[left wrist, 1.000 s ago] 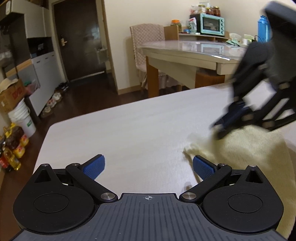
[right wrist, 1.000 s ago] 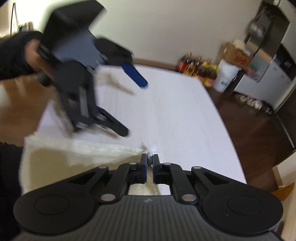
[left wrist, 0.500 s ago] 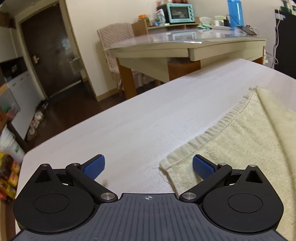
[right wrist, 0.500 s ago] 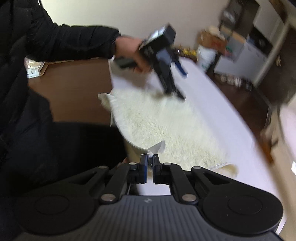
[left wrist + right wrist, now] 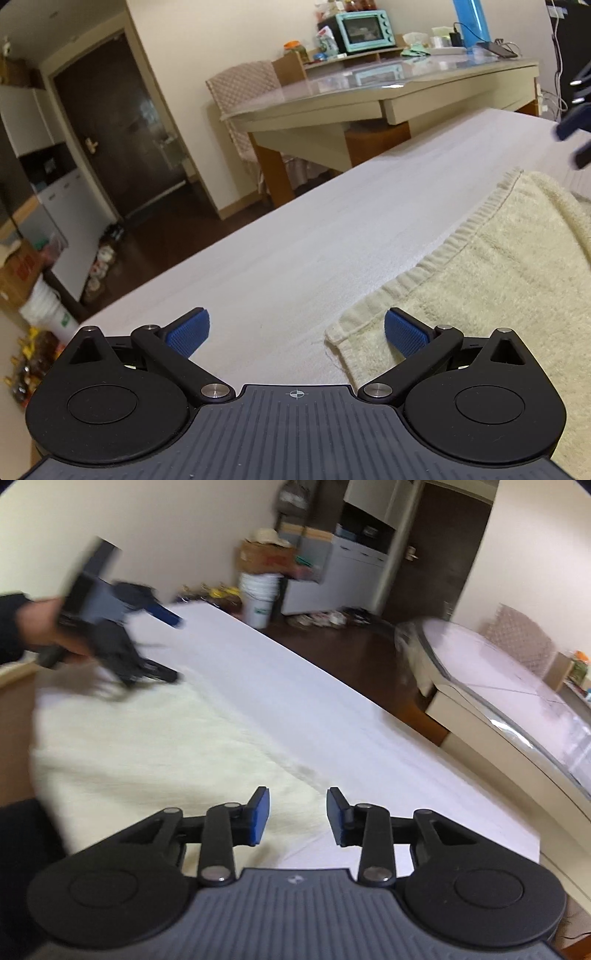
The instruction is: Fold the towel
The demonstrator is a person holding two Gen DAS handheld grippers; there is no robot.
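Towel (image 5: 155, 746) lies doubled on the worktop (image 5: 295, 236); right gripper (image 5: 297, 821) jaws just opening, empty, left gripper (image 5: 295, 334) jaws spread wide, more folds likely remain.

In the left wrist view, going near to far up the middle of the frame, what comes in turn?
Left gripper with open jaws → white table top → wooden table leg → glass-topped table → teal toaster oven.

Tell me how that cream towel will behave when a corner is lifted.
The towel looks thick and fluffy, so it will probably drape limply. A layer already lies folded over, so it likely creases easily. On the smooth table it may slide.
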